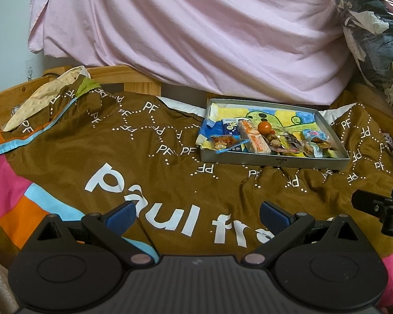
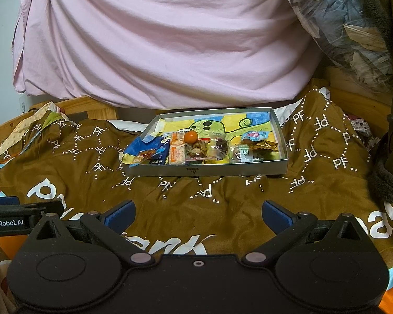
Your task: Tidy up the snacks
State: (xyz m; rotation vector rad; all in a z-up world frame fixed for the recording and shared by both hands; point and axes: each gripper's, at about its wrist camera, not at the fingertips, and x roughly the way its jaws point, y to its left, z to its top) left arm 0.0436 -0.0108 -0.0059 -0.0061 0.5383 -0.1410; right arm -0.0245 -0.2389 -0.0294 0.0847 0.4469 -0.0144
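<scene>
A shallow grey tray [image 1: 275, 162] [image 2: 209, 171] lies on a brown quilt, lined with a yellow and green drawing. Along its near side lie several wrapped snacks: a blue packet [image 1: 229, 128] [image 2: 157, 145], an orange-and-white bar [image 1: 251, 137] [image 2: 176, 151], a small orange fruit [image 1: 264, 127] [image 2: 191, 136] and clear-wrapped pieces [image 1: 311, 141] [image 2: 249, 149]. My left gripper [image 1: 196, 217] hovers open over the quilt, well short of the tray and to its left. My right gripper [image 2: 197, 216] is open too, in front of the tray, holding nothing.
The brown printed quilt [image 1: 144, 162] [image 2: 327, 183] covers the bed. A pink sheet [image 1: 196, 39] [image 2: 157, 39] hangs behind the tray. A clear bag of clothes [image 1: 374, 39] [image 2: 348, 34] sits at the back right. A wooden bed frame [image 1: 141, 81] [image 2: 91, 107] runs behind.
</scene>
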